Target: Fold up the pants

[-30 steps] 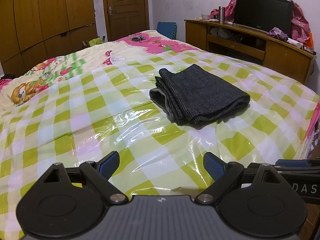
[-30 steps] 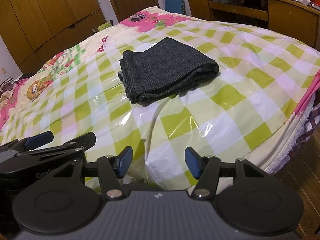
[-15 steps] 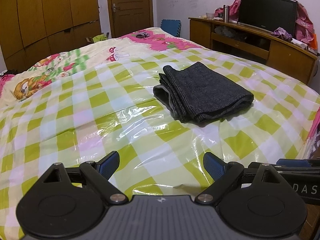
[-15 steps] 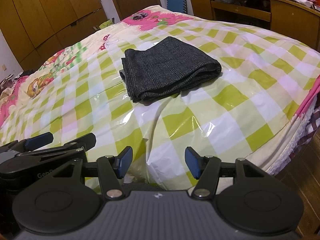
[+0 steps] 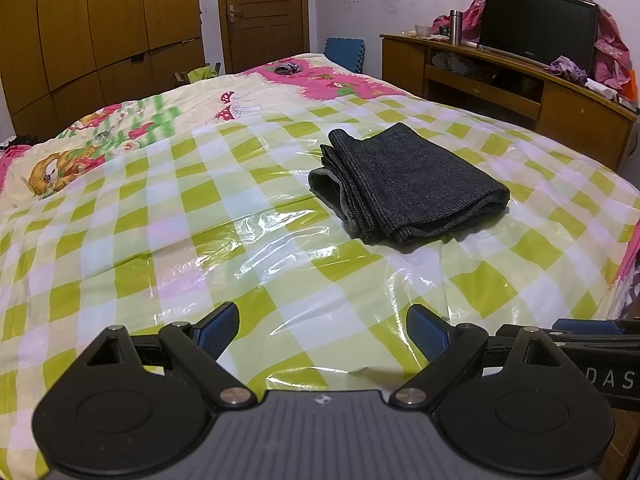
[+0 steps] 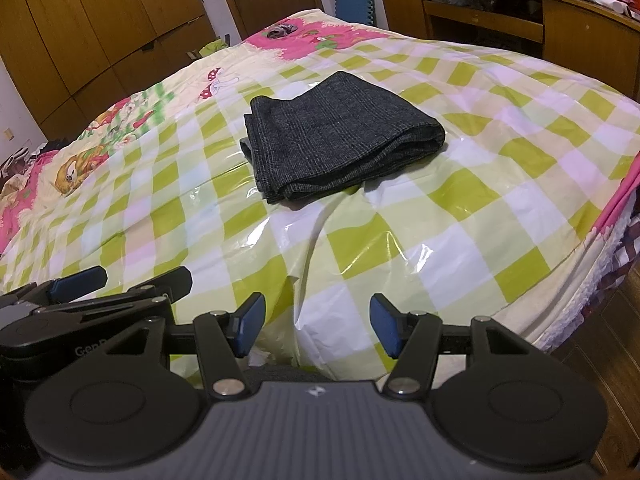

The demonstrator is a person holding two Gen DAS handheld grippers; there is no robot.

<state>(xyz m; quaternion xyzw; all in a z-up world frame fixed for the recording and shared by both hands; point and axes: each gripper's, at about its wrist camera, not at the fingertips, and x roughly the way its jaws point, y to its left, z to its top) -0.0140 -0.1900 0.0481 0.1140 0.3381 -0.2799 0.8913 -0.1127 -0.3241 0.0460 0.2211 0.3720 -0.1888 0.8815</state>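
Observation:
Dark grey pants (image 5: 408, 184) lie folded into a compact rectangle on the green-and-white checked plastic sheet (image 5: 224, 232) covering the bed; they also show in the right wrist view (image 6: 340, 136). My left gripper (image 5: 322, 330) is open and empty, held well back from the pants above the near part of the bed. My right gripper (image 6: 316, 326) is open and empty near the bed's front edge. The left gripper also shows at the lower left of the right wrist view (image 6: 120, 280).
A wooden cabinet (image 5: 520, 92) with a television (image 5: 536, 28) stands along the right wall. Wooden wardrobes (image 5: 100, 36) and a door (image 5: 264, 12) are at the back. The bed's right edge (image 6: 600, 232) drops to the wooden floor.
Both grippers have drawn back and risen slightly from the pants, which lie still. Both stay open.

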